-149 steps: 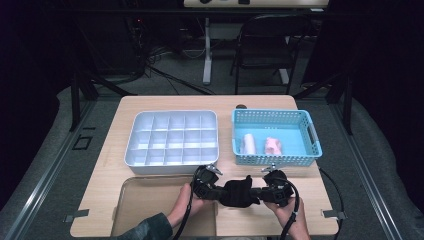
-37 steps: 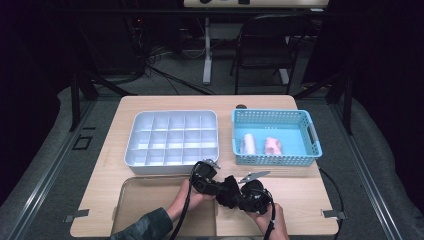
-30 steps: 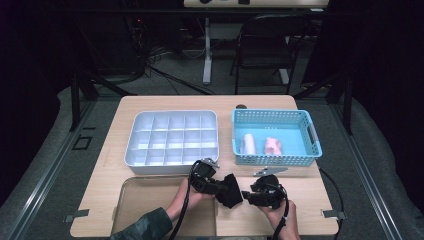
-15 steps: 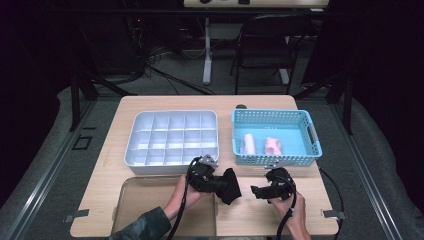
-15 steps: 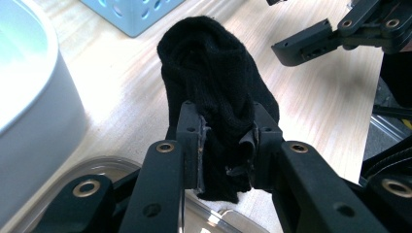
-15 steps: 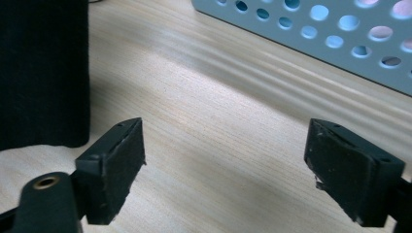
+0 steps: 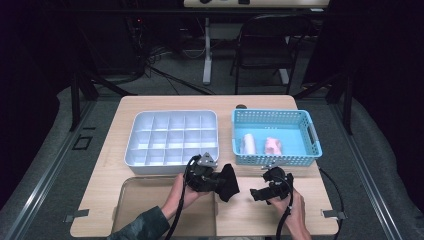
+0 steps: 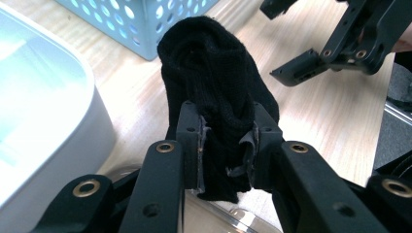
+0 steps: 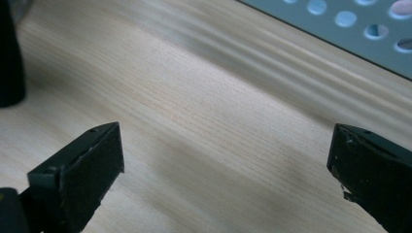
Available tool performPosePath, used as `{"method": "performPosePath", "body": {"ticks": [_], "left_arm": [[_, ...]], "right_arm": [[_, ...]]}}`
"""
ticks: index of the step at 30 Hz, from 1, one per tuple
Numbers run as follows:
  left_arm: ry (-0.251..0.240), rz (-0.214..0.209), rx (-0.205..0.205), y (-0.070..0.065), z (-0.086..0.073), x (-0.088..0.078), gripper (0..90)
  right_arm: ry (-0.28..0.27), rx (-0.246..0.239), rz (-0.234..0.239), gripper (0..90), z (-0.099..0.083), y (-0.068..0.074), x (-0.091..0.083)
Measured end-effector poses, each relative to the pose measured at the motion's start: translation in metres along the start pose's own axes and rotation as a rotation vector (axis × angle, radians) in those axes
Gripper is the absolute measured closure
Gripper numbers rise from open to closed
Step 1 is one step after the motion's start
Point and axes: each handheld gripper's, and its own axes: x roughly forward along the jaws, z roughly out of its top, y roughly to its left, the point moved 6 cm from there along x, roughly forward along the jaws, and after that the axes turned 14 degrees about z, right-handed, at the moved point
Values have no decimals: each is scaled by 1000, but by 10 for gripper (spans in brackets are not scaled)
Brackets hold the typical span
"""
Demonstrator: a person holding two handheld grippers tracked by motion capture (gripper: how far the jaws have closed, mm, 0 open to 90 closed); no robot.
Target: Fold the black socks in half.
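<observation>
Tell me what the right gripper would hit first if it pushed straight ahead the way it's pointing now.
Most likely the table. The right gripper, jaws open with nothing between them, angles down at bare wood. The black sock in the left gripper stands off to one side, and the blue basket sits further on, though depth is hard to judge.

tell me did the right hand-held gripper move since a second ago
Yes. The right hand-held gripper drew rightward off the black sock, ending below the blue basket, jaws just opened, empty.

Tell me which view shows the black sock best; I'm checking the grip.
The left gripper view: the black sock sits close-up, pinched by the left gripper. The high view shows it small; the right gripper view catches its edge.
</observation>
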Motion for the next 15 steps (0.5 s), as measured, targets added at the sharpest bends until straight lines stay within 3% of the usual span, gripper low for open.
{"method": "performPosePath", "body": {"ticks": [15], "left_arm": [[-66, 37, -4, 13, 13, -22, 725]], "right_arm": [[93, 20, -53, 0, -7, -7, 8]]}}
